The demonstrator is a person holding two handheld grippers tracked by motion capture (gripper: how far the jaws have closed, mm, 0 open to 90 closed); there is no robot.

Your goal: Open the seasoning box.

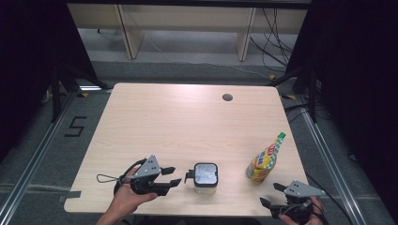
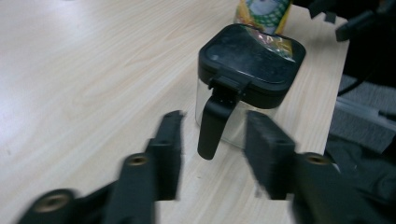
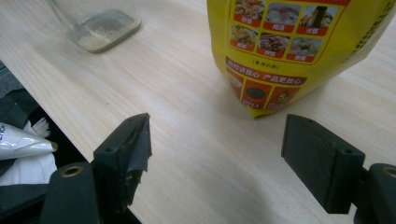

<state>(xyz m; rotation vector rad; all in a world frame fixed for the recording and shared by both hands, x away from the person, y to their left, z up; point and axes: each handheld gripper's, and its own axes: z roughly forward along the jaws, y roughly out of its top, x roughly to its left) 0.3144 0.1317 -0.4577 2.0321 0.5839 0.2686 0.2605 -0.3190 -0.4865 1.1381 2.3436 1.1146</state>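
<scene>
Lining up left gripper, fingers released, w/ black handle of jar: rigid, prob. light, slick-walled; right gripper fingers also released.

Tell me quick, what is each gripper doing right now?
Left gripper: open, holding nothing, jaws either side of the jar's black handle.
Right gripper: open, empty, facing the yellow seasoning pouch.

Jar on table; pouch just right.
</scene>
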